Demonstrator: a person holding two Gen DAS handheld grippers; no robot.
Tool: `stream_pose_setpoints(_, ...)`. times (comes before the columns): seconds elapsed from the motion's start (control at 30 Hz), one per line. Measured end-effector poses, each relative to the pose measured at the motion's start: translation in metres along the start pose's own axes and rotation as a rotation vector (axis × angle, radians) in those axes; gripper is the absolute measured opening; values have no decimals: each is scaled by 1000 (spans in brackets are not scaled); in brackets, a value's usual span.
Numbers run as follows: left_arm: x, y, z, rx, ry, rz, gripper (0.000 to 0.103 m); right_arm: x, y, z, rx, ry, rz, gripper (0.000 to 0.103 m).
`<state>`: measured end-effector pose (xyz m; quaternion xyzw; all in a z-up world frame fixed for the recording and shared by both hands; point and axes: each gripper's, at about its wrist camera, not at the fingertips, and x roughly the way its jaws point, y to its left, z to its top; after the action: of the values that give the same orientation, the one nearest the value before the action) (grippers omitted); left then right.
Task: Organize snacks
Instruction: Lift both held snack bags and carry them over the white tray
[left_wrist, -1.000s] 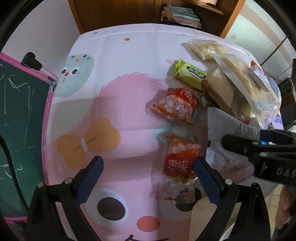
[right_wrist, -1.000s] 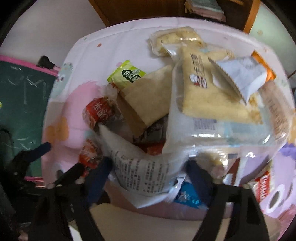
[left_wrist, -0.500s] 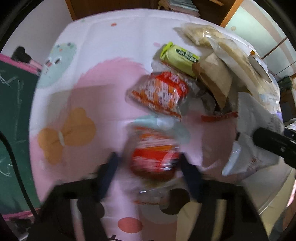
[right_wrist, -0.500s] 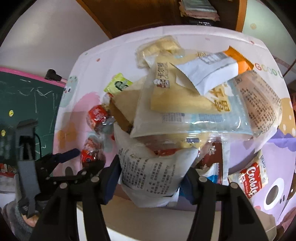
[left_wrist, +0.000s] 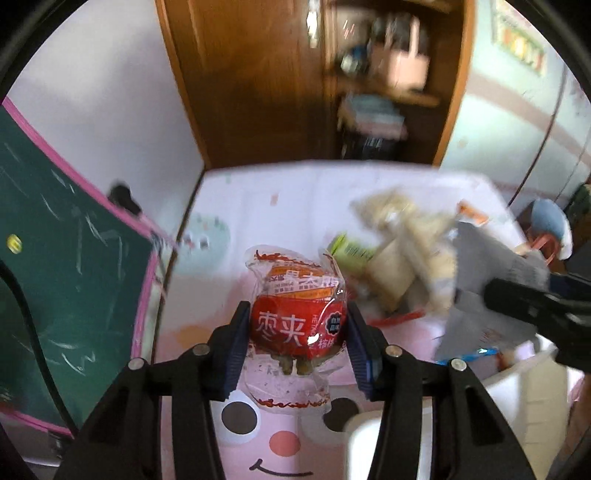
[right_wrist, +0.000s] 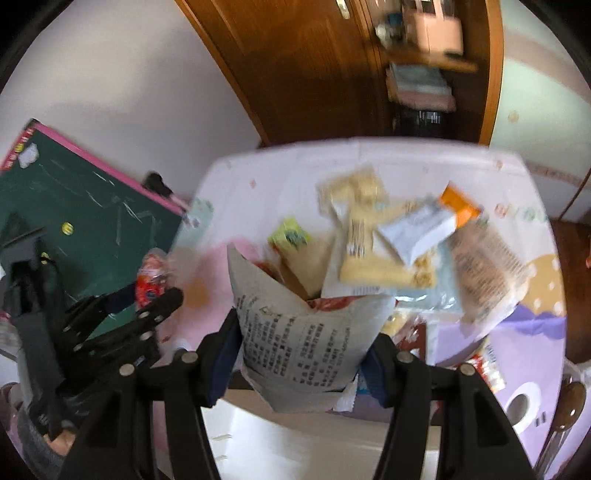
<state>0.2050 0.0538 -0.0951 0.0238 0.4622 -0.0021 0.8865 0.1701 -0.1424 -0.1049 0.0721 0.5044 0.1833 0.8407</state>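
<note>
- My left tongs (left_wrist: 298, 334) pinch a red snack packet (left_wrist: 297, 320) by its sides — clear crinkled ends, white characters on the front, lifted above the bench (left_wrist: 280, 192).
- My right tongs (right_wrist: 301, 354) clamp a white printed bag (right_wrist: 303, 343), its open top flaring upward, raised over the near bench edge.
- The remaining snacks (right_wrist: 388, 254) lie heaped on the cartoon cloth — blurred.
- Both tongs point forward toward the wardrobe (left_wrist: 258, 81).

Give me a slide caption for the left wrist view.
Left gripper lifts a red jujube snack pack clear of the cartoon tablecloth.
</note>
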Motion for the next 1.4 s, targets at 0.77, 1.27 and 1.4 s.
stream_pose_setpoints(0.77,-124,-72,-141,83,-85,-153,49,-142,-1,-185,-97,-148,-132,60)
stream_pose_setpoints(1.27,-87,-79,-188,74,107,-92,49,-97,-5,-213,-51,14,-148,61)
stream_pose_setpoints(1.4,-83,-80,-190,77,121,-88,49,-91,-8,-214,-36,35,-148,62)
